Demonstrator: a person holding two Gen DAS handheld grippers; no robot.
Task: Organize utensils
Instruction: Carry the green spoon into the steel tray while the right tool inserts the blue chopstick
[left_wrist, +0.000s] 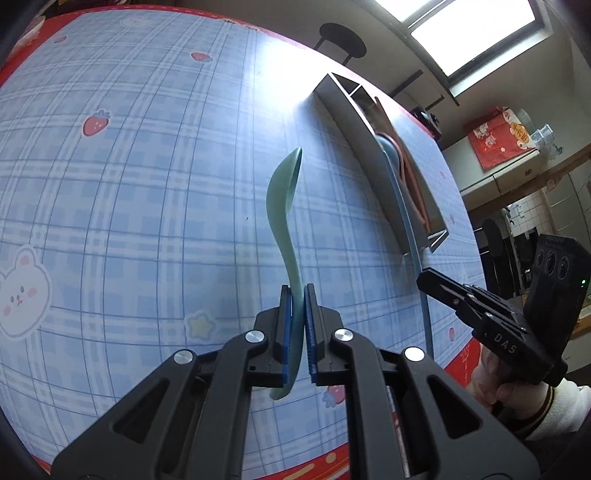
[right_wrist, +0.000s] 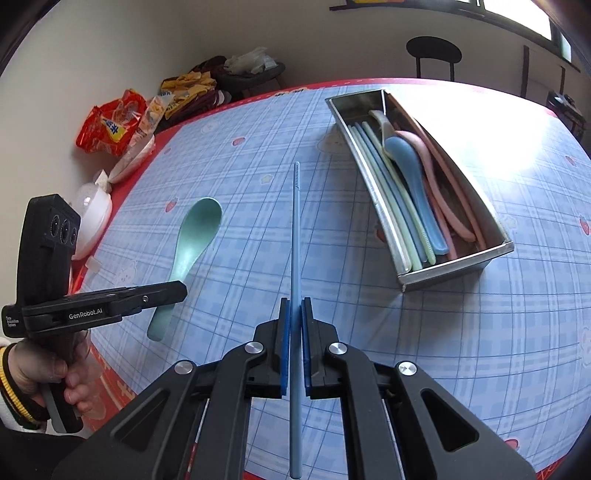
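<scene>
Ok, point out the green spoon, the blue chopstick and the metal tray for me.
green spoon (right_wrist: 199, 225), right wrist view, on its bowl
blue chopstick (right_wrist: 295, 236), right wrist view, mid-shaft
metal tray (right_wrist: 458, 264), right wrist view, near end wall

- A spoon (right_wrist: 192, 240) sits in the left gripper (left_wrist: 297, 295), left of a chopstick (right_wrist: 295, 236) in the right gripper (right_wrist: 294, 306).
- A tray (right_wrist: 458, 273) on the table (right_wrist: 480, 350), far right, contains more spoons and chopsticks.
- Snack bags (right_wrist: 110, 127) lie at the table's far-left edge.
</scene>
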